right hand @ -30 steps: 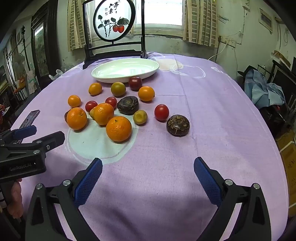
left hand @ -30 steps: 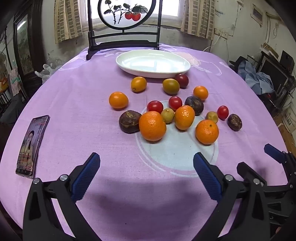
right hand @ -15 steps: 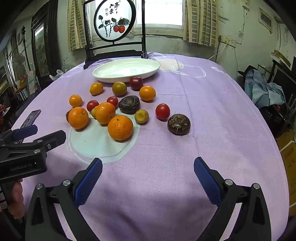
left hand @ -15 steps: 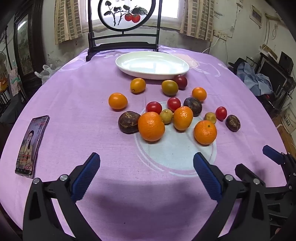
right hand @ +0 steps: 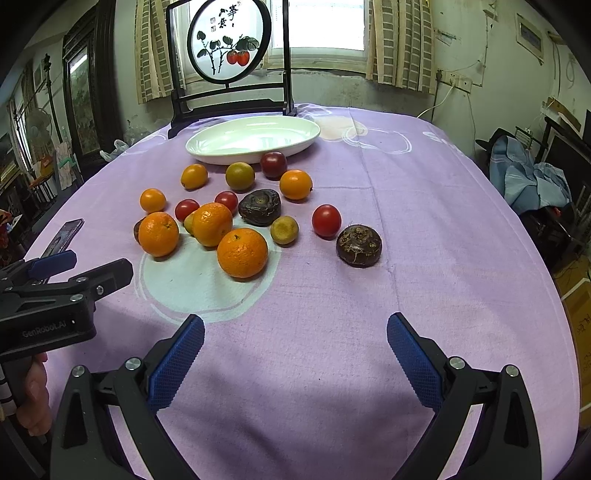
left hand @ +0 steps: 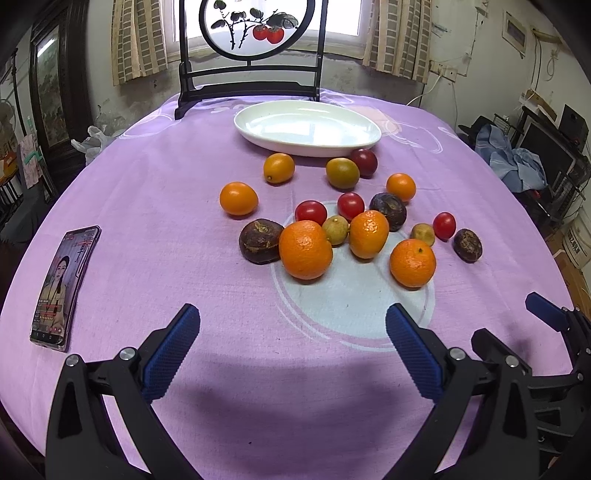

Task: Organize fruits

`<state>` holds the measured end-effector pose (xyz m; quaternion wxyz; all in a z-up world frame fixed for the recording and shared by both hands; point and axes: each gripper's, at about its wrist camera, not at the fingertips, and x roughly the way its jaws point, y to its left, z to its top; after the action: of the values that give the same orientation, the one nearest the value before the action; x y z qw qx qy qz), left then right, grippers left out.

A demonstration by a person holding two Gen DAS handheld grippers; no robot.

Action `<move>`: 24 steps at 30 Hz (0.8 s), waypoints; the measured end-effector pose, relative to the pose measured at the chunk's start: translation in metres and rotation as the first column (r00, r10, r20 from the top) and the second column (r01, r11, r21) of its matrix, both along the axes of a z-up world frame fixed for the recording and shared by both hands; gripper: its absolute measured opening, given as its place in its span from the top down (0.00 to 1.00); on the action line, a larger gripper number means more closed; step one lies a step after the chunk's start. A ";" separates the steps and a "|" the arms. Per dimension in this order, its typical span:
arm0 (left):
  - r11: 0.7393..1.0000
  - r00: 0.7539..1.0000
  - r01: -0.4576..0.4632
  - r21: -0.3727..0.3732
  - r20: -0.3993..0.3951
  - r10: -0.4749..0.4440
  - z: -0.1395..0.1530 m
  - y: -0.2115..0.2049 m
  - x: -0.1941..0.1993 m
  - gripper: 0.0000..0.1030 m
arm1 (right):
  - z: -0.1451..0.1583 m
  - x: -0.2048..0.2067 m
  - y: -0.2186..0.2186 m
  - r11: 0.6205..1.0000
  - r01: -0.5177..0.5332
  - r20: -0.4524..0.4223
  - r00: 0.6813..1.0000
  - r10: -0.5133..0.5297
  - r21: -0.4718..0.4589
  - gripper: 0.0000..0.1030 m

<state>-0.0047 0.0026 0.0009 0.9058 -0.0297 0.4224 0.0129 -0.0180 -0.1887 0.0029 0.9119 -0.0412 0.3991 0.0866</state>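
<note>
Several fruits lie loose on the purple tablecloth: three big oranges, the nearest (left hand: 305,249) (right hand: 242,252), small orange kumquats (left hand: 238,198), red cherry tomatoes (left hand: 310,212) (right hand: 326,220), and dark brown water chestnuts (left hand: 260,240) (right hand: 358,245). An empty white oval plate (left hand: 273,138) (right hand: 207,149) stands behind them. My left gripper (left hand: 291,339) is open and empty, short of the oranges. My right gripper (right hand: 293,347) is open and empty, short of the fruit, and also shows at the right edge of the left wrist view (left hand: 546,317).
A phone (left hand: 64,280) lies on the cloth at the left. A dark wooden stand with a round persimmon painting (left hand: 255,29) stands at the table's far edge behind the plate. The table edge drops off at the right, with clothes and boxes beyond.
Both grippers have drawn back slightly and tilted, so the fruit sits a little higher in each view. Nothing on the table has moved.
</note>
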 end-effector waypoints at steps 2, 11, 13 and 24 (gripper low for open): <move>1.000 1.000 -0.002 0.000 -0.002 0.002 0.000 0.000 0.000 0.04 | 0.000 0.000 0.000 1.000 0.000 0.000 1.000 0.000 0.001 0.03; 1.000 1.000 -0.002 -0.005 -0.008 0.002 -0.003 0.000 -0.001 0.04 | -0.001 -0.001 0.001 1.000 -0.003 -0.004 1.000 0.003 0.009 0.03; 1.000 1.000 -0.002 -0.005 -0.007 0.002 -0.003 0.000 -0.001 0.04 | -0.001 -0.002 0.001 1.000 -0.004 -0.005 1.000 0.004 0.011 0.03; 1.000 1.000 0.004 -0.026 -0.017 -0.005 -0.008 -0.002 -0.002 0.04 | -0.006 -0.002 0.001 1.000 -0.008 -0.012 1.000 0.008 0.018 0.03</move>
<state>-0.0063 0.0010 -0.0068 0.9018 -0.0404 0.4302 0.0056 -0.0202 -0.1877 -0.0027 0.9094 -0.0339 0.4037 0.0942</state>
